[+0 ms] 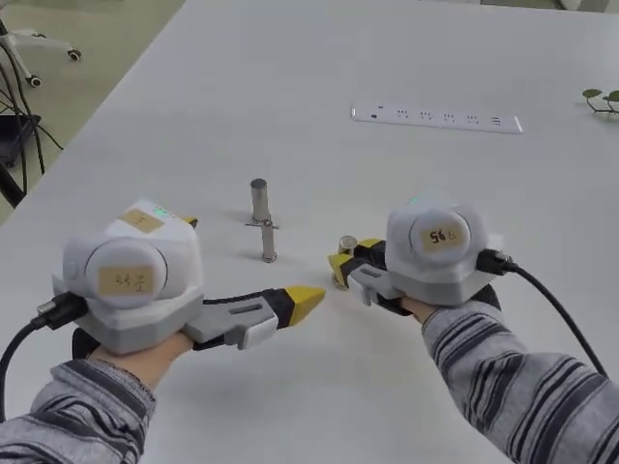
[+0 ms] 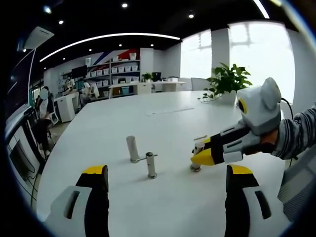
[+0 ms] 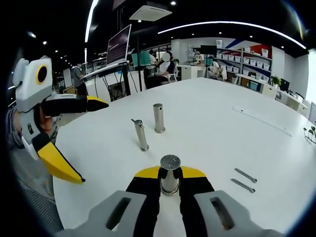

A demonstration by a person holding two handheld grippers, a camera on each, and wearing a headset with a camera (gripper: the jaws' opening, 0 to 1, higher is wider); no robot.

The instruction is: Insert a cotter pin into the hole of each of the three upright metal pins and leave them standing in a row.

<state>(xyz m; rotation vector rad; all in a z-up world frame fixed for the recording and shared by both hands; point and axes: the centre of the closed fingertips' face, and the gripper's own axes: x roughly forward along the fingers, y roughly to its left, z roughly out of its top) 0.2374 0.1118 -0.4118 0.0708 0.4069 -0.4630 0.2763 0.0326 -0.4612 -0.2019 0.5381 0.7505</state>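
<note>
Two metal pins stand on the white table [image 1: 319, 387]: a bare one [image 1: 258, 198] [image 3: 158, 117] at the back, and a nearer one [image 1: 268, 240] [image 2: 151, 164] with a cotter pin through its top. My right gripper [image 1: 340, 263] [image 3: 170, 181] is shut on the third pin [image 1: 346, 245] [image 3: 170, 172], which stands upright on the table, right of the other two. My left gripper [image 1: 244, 267] [image 2: 167, 173] is wide open just short of the two pins, with nothing between its fingers. Two loose cotter pins [image 3: 245, 175] lie on the table beyond my right gripper.
A white power strip [image 1: 437, 118] lies at the far side of the table. A small plant [image 1: 602, 100] stands at the right edge. The table's left edge runs diagonally, with an office chair [image 1: 29, 48] on the floor beyond it.
</note>
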